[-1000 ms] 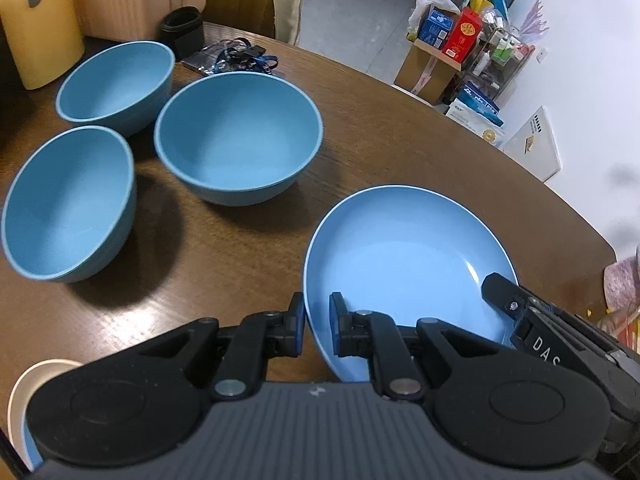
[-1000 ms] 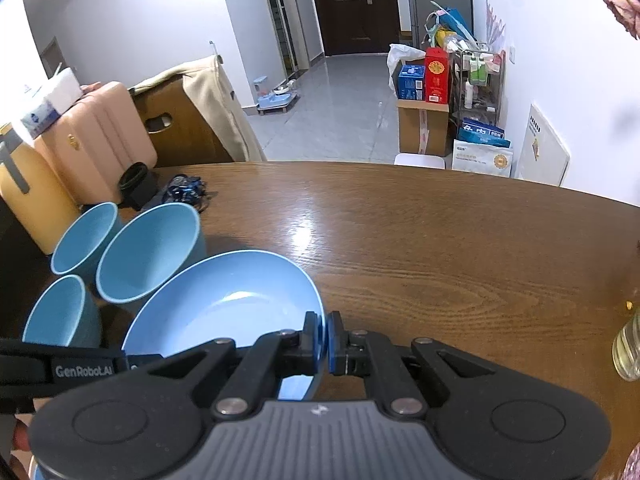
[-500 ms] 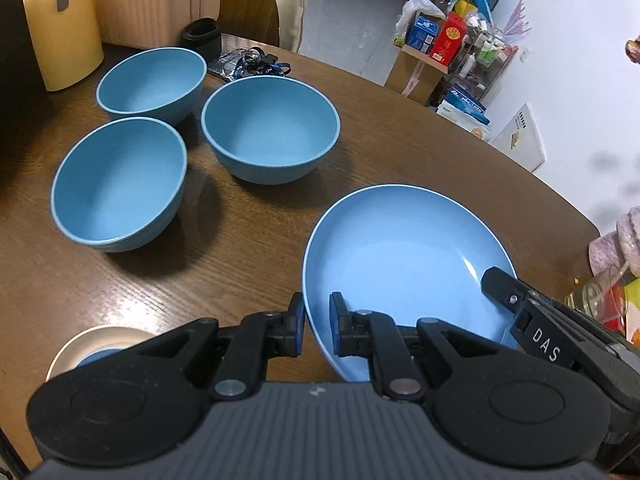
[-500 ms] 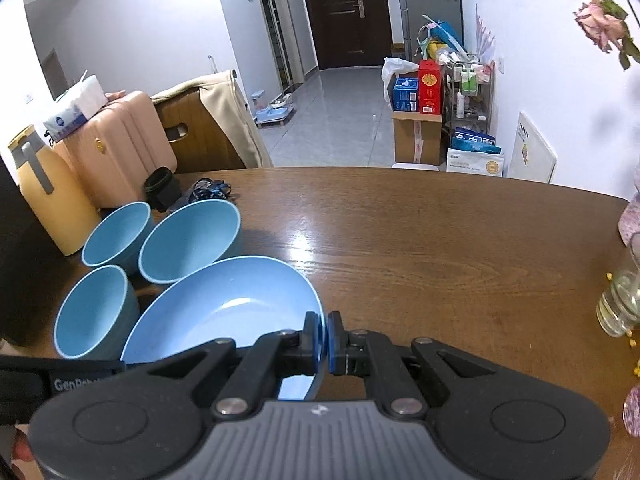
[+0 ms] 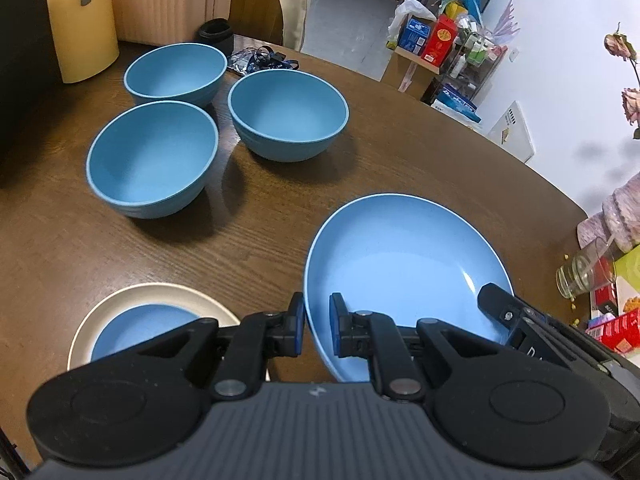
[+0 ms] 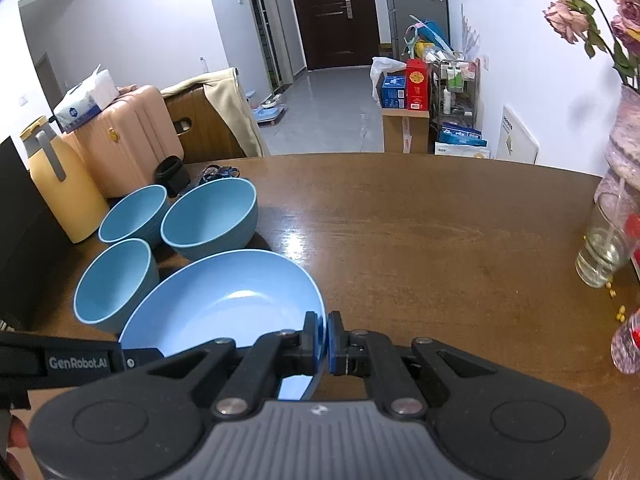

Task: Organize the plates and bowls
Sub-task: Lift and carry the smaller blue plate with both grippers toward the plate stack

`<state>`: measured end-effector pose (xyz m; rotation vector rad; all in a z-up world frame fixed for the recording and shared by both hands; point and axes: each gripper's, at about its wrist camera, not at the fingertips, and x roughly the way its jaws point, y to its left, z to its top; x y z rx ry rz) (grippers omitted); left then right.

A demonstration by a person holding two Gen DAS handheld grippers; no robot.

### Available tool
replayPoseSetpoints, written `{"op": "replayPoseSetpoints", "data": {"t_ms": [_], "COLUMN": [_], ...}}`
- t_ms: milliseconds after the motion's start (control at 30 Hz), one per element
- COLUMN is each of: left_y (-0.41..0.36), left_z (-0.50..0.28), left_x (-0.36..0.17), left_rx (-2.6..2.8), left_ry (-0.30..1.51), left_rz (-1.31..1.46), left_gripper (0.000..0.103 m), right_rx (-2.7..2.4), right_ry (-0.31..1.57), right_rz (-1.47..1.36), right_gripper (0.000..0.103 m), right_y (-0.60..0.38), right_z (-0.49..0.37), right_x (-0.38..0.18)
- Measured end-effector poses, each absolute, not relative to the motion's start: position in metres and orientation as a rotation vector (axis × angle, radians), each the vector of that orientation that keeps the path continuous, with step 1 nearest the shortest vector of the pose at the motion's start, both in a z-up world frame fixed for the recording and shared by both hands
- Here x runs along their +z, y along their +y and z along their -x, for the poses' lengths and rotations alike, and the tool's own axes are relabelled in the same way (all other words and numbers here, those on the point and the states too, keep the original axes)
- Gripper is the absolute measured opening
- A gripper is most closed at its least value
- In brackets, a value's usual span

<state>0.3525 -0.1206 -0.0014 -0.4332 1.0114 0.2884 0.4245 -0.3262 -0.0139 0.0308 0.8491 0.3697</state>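
Note:
A large blue plate (image 5: 404, 264) hangs above the brown table, held by both grippers at opposite rims. My left gripper (image 5: 317, 330) is shut on its near-left rim; my right gripper (image 6: 325, 338) is shut on its right rim, where the plate (image 6: 224, 304) fills the lower left of that view. Three blue bowls stand in a cluster: one (image 5: 150, 158) nearest, one (image 5: 176, 74) at the back, one (image 5: 288, 114) to the right. A cream plate (image 5: 116, 308) with a small blue dish (image 5: 140, 332) on it lies at the lower left, partly hidden by my left gripper.
A yellow jug (image 5: 80, 20) stands at the table's back left beside a pink suitcase (image 6: 128, 140). A black cup (image 5: 214, 34) and a lanyard (image 5: 260, 60) lie behind the bowls. A drinking glass (image 6: 604, 248) and a vase of dried flowers (image 6: 624, 152) stand at the right edge.
Both grippers have drawn back and risen with the blue plate between them. The bowls now look farther away, and the cream plate with the blue dish has come into view.

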Motion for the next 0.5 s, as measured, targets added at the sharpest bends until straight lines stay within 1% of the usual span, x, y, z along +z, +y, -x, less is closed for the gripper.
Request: {"op": "replayPoseSetpoints", "data": {"t_ms": [500], "left_y": [-0.12], "left_z": [-0.301], "left_x": [0.003], "left_rx": [0.297], "left_ry": [1.001], "left_rz": [0.421], "left_gripper": [0.013], "right_rx": [0.365], "right_ry": [0.849], "right_rz": [-0.049], "right_gripper": [0.005], "right_y": [-0.323], "right_z": [-0.37], "right_x": [-0.011]}}
